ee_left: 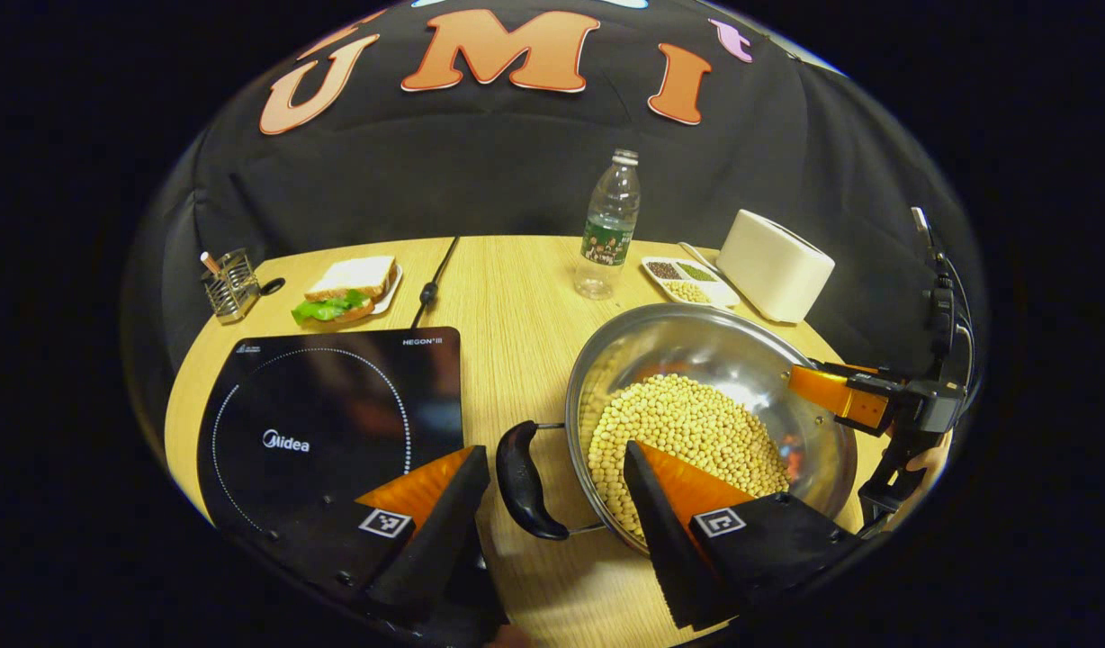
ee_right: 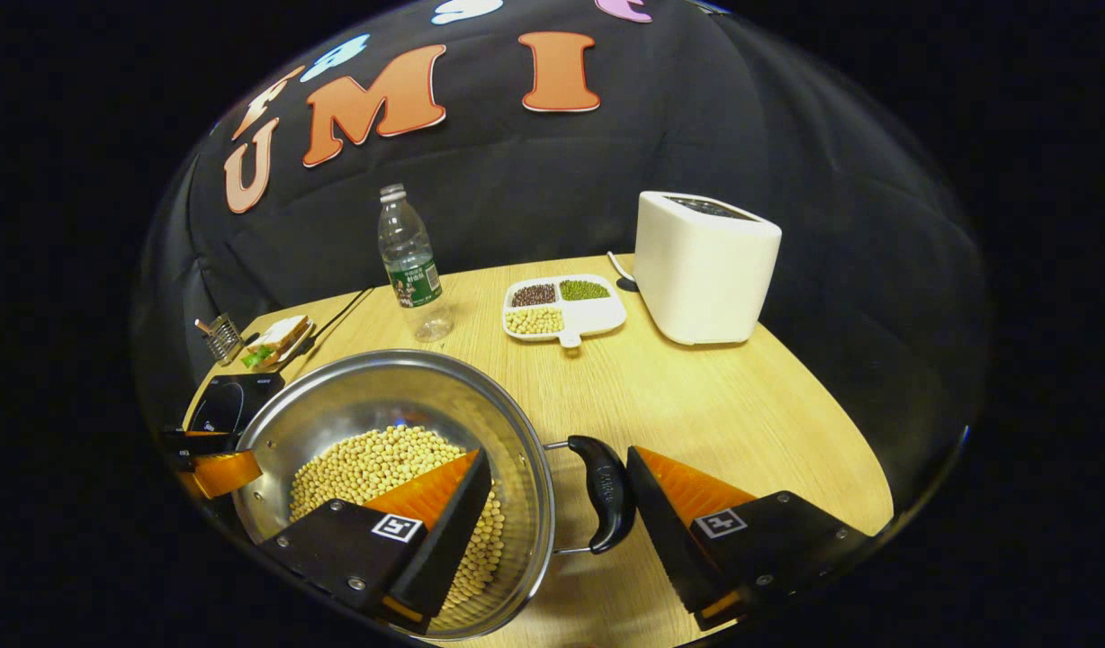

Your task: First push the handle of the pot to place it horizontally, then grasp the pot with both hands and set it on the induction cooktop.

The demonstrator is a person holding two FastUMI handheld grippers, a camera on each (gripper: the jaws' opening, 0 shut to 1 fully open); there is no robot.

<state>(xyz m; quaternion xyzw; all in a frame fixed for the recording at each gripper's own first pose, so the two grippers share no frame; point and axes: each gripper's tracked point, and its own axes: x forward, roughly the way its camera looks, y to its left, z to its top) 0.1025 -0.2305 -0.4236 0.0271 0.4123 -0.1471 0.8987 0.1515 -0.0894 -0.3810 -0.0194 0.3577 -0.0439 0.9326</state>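
A steel pot full of soybeans stands on the wooden table, right of the black induction cooktop. My left gripper is open, its fingers straddling the pot's black left handle and the rim, one finger above the beans. My right gripper is open in the same way around the right handle of the pot; its left finger hangs over the beans. In the left gripper view the other gripper shows at the pot's far rim. The cooktop lies beyond the pot.
A water bottle, a divided dish of beans and a white appliance stand behind the pot. A sandwich plate, a metal rack and a black cable lie behind the cooktop.
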